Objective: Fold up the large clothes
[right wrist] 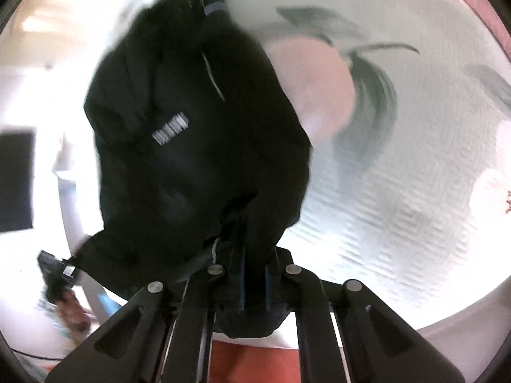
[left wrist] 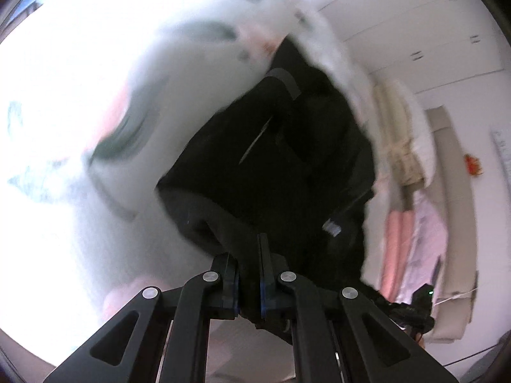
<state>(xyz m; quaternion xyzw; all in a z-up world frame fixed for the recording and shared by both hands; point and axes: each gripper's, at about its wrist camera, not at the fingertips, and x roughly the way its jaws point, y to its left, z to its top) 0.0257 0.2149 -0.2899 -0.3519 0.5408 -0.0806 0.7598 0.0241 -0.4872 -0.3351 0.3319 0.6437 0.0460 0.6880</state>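
Black fabric of a large garment is gripped by both grippers and is held above a white bedspread printed with pink flowers and grey-green leaves. In the left wrist view, the left gripper is seen closed down on a bunched edge of the garment, with cloth pinched between its fingers. In the right wrist view, the garment hangs in a dark mass, and a small grey striped label and a pale zip line are shown on it. The right gripper is likewise clamped on a fold of the cloth, its fingers being partly buried in it. The bedspread fills the right side of that view. White cabinet doors are seen beyond the bed, and a red-orange floor is visible under the right gripper. Both views are blurred.
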